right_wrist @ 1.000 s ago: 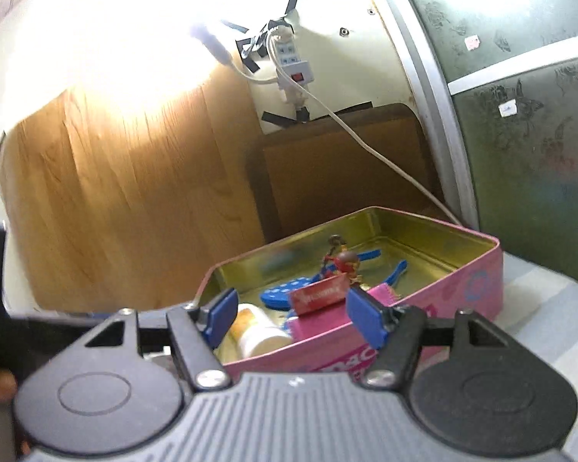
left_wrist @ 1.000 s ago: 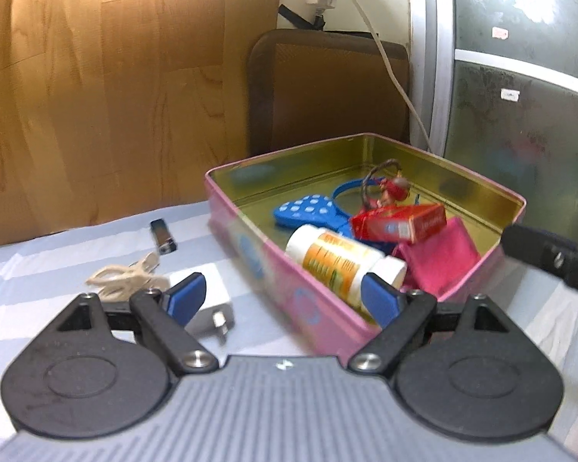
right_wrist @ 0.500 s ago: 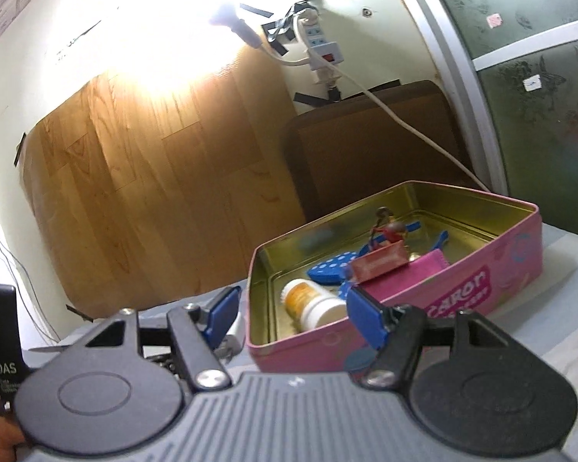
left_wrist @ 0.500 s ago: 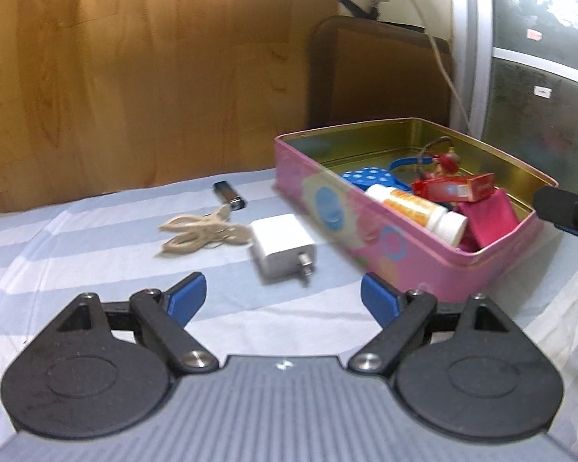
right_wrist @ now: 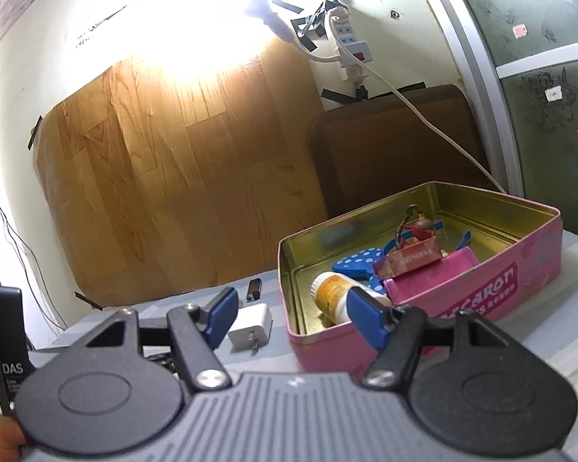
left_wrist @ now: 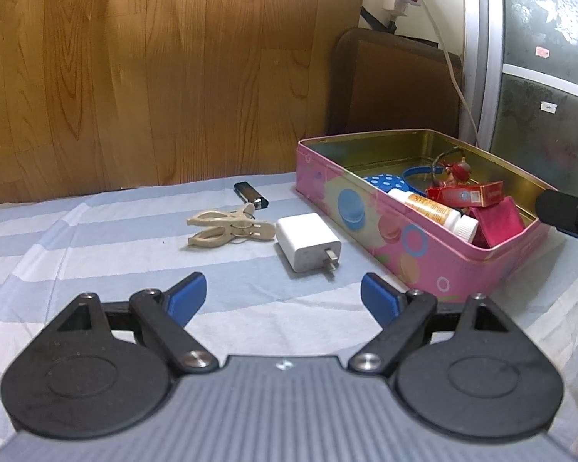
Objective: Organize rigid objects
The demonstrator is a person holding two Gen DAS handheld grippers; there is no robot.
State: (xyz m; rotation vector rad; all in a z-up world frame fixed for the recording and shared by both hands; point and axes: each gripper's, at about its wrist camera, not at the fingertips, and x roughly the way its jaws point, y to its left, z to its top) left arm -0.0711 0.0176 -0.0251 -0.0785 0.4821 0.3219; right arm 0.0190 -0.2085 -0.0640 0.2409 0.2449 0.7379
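White charger [left_wrist: 308, 241] on cloth — just ahead of open left tool [left_wrist: 284, 295].

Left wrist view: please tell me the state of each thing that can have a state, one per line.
pink tin: open, no lid, partly filled
white charger: outside the tin, prongs out
clothespin: lying on the cloth, jaws closed
black lighter: lying flat, outside the tin
pill bottle: on its side in the tin, capped
left gripper: open, empty

"DAS" on black strap [right_wrist: 9, 350], "...caron" on pink tin [right_wrist: 481, 300]
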